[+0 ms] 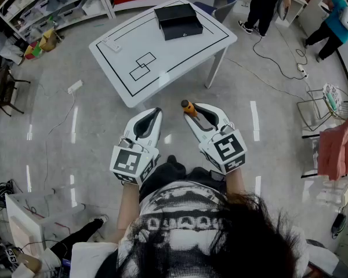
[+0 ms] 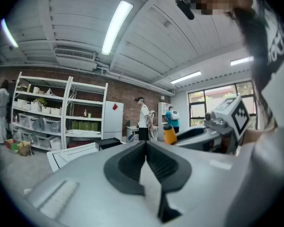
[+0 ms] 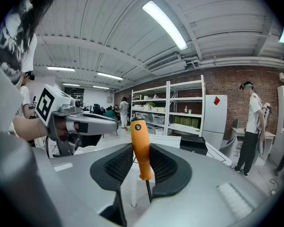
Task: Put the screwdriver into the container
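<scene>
**Screwdriver in the right gripper, short of the table**

The right gripper (image 1: pixel 200 110) is clamped on the orange handle of the screwdriver (image 3: pixel 141 148), which stands handle-up with its shaft pointing down between the pads. The left gripper (image 1: pixel 155 113) has its jaws pressed together on nothing. Both are held side by side close to the person's body, aimed at the table (image 1: pixel 162 68) from off its near edge. The container (image 1: pixel 178 21) sits at the table's far side. That looks like a long reach, and tilting the gripper could let the round handle pivot or slip, so the tool might land on the table instead.
</scene>
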Action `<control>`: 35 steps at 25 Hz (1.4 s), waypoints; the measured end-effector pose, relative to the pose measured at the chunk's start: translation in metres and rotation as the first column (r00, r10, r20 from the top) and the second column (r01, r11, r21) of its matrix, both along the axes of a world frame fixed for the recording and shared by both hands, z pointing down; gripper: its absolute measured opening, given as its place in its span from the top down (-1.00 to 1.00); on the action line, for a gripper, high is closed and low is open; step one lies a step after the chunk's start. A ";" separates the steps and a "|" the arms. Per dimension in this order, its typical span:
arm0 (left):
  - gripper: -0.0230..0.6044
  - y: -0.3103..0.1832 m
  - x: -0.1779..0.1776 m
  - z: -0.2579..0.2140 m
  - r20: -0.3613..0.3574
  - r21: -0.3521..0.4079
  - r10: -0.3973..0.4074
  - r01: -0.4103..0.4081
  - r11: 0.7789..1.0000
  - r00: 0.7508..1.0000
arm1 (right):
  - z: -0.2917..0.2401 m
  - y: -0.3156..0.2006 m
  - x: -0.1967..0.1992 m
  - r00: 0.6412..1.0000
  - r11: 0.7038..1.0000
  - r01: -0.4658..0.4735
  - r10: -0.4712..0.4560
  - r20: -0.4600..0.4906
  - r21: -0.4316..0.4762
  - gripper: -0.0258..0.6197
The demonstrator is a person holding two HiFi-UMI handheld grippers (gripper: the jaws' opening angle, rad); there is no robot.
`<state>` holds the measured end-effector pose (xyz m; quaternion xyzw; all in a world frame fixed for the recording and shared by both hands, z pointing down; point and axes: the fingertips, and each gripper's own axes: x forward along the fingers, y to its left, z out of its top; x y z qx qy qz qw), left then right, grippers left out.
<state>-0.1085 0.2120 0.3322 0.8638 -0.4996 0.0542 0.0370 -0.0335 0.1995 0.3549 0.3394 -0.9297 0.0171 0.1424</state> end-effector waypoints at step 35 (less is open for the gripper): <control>0.93 -0.069 -0.037 0.027 -0.045 -0.054 0.130 -0.132 0.990 0.991 | 0.029 -0.056 -0.037 0.993 0.991 -0.118 0.116 -0.037 -0.067 0.55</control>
